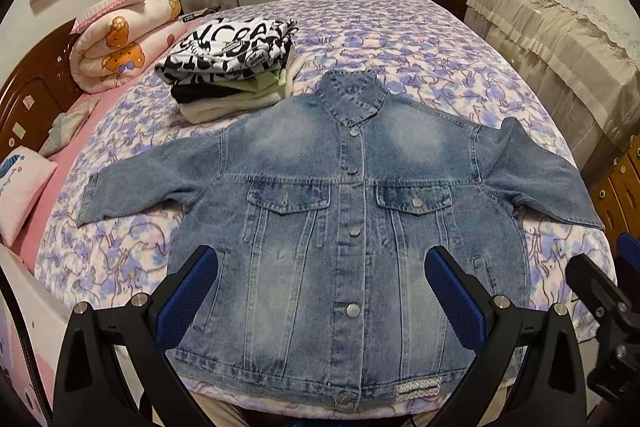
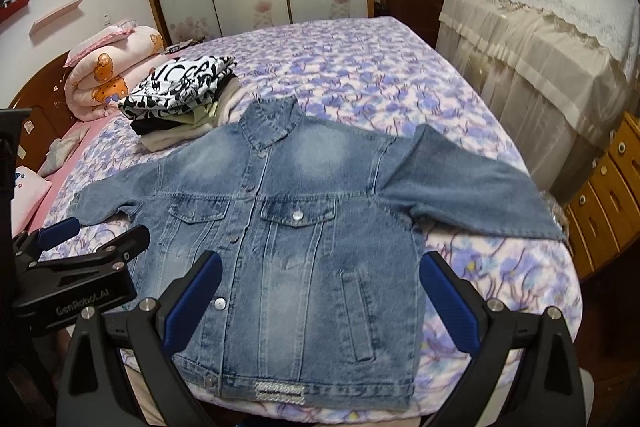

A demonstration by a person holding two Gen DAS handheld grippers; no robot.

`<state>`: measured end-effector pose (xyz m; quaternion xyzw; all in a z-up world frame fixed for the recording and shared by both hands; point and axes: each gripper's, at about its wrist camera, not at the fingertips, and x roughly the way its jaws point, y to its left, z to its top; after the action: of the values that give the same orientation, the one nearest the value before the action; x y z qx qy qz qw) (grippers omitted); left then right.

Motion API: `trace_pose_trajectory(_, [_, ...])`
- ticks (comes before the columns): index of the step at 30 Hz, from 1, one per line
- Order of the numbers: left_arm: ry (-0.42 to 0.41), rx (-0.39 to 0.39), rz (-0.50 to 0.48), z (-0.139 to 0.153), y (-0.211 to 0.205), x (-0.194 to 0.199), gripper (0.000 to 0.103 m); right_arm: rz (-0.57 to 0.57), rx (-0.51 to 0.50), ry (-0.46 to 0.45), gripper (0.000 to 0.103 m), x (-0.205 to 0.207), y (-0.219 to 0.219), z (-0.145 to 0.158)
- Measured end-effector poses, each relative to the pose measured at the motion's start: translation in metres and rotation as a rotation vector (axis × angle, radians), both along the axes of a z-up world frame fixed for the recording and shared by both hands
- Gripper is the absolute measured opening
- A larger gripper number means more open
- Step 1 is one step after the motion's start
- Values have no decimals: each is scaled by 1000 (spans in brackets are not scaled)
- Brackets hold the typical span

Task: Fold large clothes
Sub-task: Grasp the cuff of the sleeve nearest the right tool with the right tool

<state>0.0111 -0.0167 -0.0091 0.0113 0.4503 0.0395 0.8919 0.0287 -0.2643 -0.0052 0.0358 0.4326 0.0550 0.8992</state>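
The denim jacket (image 1: 344,227) lies face up and spread flat across the near half of the bed (image 1: 420,39), buttoned down the front, collar pointing away, hem right at the near edge of the mattress. Both sleeves stretch out sideways. The left gripper (image 1: 320,291) hovers over the lower front, fingers spread wide, holding nothing. The right gripper (image 2: 320,291) matches it, wide and empty, above the pocket side.

This looks like heavy, stiff cloth: it should hold a crease and slide as one sheet rather than bunch, but thick seams and metal buttons will resist a pinch. Best holds, by my reading, are the single-layer cuffs, say the right sleeve (image 2: 472,187), or the hem corners; the button placket looks too bulky.

Room is mixed. Far side of the bed is open purple bedspread. But a stack of folded clothes (image 1: 232,63) sits touching the left shoulder, so that sleeve has to swing inward, not back. The right cuff reaches the bed's edge, near the wooden drawers (image 2: 608,195).
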Motion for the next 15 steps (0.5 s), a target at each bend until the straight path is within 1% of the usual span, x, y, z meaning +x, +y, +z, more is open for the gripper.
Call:
trace_pose_trajectory(3, [-14, 17, -14, 6, -7, 9, 102, -2, 11, -19, 100, 5, -10, 5])
trace_pose_trajectory(6, [-47, 63, -38, 15, -18, 18, 102, -24, 12, -39, 100, 11, -24, 8])
trace_pose_trajectory(8, [-71, 90, -57, 21, -27, 25, 102, -47, 10, -51, 100, 13, -33, 8])
trace_pose_trajectory(11, [-105, 111, -81, 32, -44, 37, 102, -84, 18, -68, 100, 18, -51, 8])
trace_pose_trajectory(15, [-146, 140, -119, 40, -70, 56, 102, -145, 15, -86, 100, 25, -77, 4])
